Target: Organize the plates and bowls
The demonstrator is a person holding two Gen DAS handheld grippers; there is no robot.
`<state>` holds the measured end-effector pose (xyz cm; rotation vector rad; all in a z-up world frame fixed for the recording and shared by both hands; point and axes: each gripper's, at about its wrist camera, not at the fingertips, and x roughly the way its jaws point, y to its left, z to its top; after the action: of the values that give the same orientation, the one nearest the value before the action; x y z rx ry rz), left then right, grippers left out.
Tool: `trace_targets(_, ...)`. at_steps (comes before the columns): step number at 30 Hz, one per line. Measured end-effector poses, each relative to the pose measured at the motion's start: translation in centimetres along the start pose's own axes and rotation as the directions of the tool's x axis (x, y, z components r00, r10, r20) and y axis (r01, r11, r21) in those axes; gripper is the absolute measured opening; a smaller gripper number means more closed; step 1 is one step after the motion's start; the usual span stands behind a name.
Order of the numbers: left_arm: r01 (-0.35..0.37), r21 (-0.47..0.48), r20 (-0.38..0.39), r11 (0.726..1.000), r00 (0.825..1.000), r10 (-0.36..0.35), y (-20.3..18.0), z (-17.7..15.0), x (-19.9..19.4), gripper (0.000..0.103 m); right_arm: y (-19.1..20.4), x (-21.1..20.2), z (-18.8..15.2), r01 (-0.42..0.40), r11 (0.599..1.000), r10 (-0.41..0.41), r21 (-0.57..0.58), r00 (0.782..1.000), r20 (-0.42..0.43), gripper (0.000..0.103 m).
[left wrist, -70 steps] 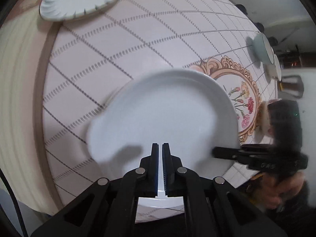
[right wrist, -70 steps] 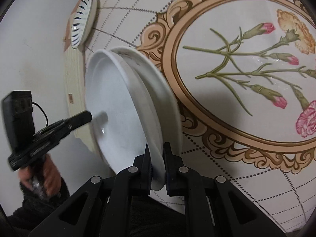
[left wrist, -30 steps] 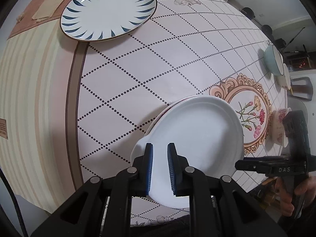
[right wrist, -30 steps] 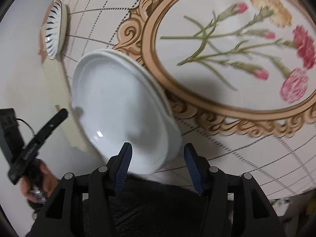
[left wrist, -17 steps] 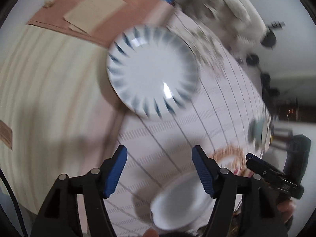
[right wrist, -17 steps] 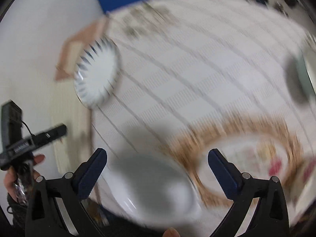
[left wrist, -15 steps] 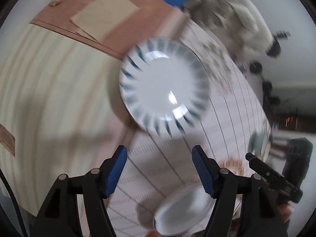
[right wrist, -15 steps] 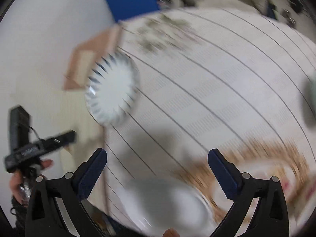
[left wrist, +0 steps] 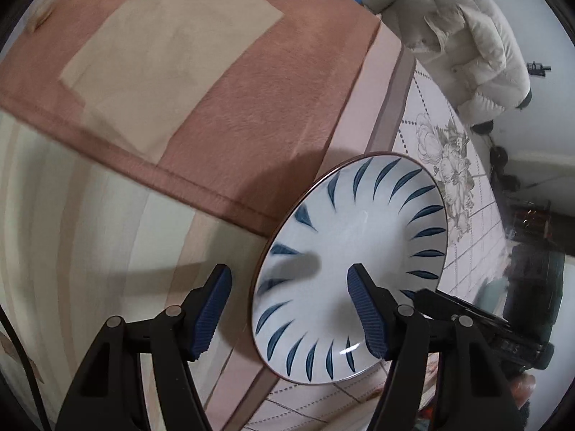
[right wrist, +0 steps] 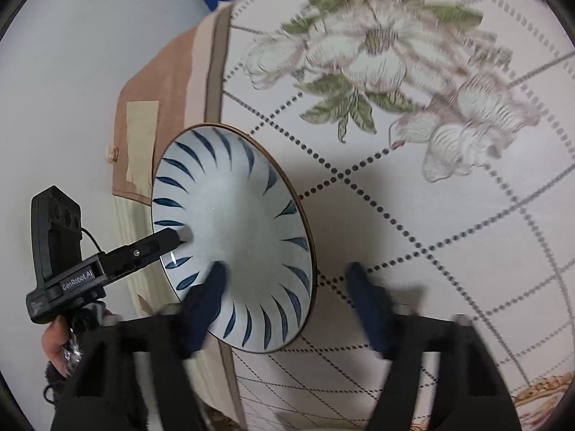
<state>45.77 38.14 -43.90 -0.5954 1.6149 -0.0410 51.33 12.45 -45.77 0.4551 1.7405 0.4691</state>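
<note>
A white plate with blue leaf strokes and a brown rim (left wrist: 355, 262) lies near the table's corner. In the left wrist view my left gripper (left wrist: 291, 309) straddles its left rim: one blue pad is outside the plate, the other over its inside. The jaws are closing and neither pad presses on it. My right gripper (right wrist: 287, 301), blurred and also closing, straddles the opposite rim of the plate (right wrist: 233, 237) without pressing. Each view shows the other gripper: the left gripper (right wrist: 176, 237) reaches over the plate's far side, and the right gripper (left wrist: 431, 298) comes in from the right.
The tablecloth (right wrist: 431, 215) has a dotted grid and flower prints. Beyond the plate lies a brown cloth (left wrist: 251, 89) with a beige sheet (left wrist: 169, 46) on it. A white padded jacket (left wrist: 478, 43) sits past the table's far end. A hand (right wrist: 57, 341) holds the left gripper.
Both grippers let go of the stacked white plates and swept across the table to the blue-patterned plate. Their jaws opened wide on the way and now stand narrower around its rims.
</note>
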Motion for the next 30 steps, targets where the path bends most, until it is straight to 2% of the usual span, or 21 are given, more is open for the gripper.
trace_targets(1,0.000,0.026,-0.010,1.000,1.000,0.000,-0.5,0.2,0.1,0.046,0.1,0.1,0.2,-0.009,1.000,0.009,-0.012,1.000,-0.002,0.044)
trace_targets(3,-0.036,0.056,-0.008,0.998,0.999,0.037,-1.2,0.3,0.1,0.045,0.2,0.7,0.4,0.004,1.000,-0.005,-0.019,1.000,-0.023,0.039)
trace_targets(5,-0.063,0.083,0.007,0.995,0.998,0.063,-1.1,0.3,-0.1,0.038,0.6,0.8,0.5,0.013,0.999,-0.014,-0.042,1.000,-0.018,0.038)
trace_targets(6,-0.072,0.088,0.012,0.993,0.997,0.071,-1.0,0.3,-0.2,0.033,0.6,0.9,0.5,0.020,0.999,-0.020,-0.047,1.000,-0.016,0.034)
trace_targets(7,-0.085,0.088,0.023,0.992,0.996,0.084,-0.6,0.3,-0.3,0.026,0.5,0.9,0.5,0.030,0.998,-0.031,-0.051,0.999,-0.015,0.025)
trace_targets(9,-0.094,0.084,0.035,0.992,0.995,0.091,0.1,0.2,-0.4,0.021,-0.1,1.0,0.5,0.037,0.999,-0.037,-0.034,0.999,-0.014,0.013)
trace_targets(11,-0.091,0.083,0.045,0.992,0.995,0.087,0.2,-0.1,-0.4,0.021,-0.5,0.9,0.4,0.013,0.999,-0.014,-0.030,1.000,-0.018,0.012)
trace_targets(19,-0.117,0.110,0.083,0.987,0.991,0.109,-1.2,-1.7,-0.6,0.014,-0.8,0.2,-0.5,0.018,0.998,-0.019,-0.064,1.000,-0.006,0.012)
trace_targets(30,-0.114,0.128,0.123,0.985,0.988,0.098,-3.2,-5.2,-1.2,0.012,-1.3,-2.5,-4.1,0.031,0.994,-0.027,-0.105,0.999,0.044,0.011)
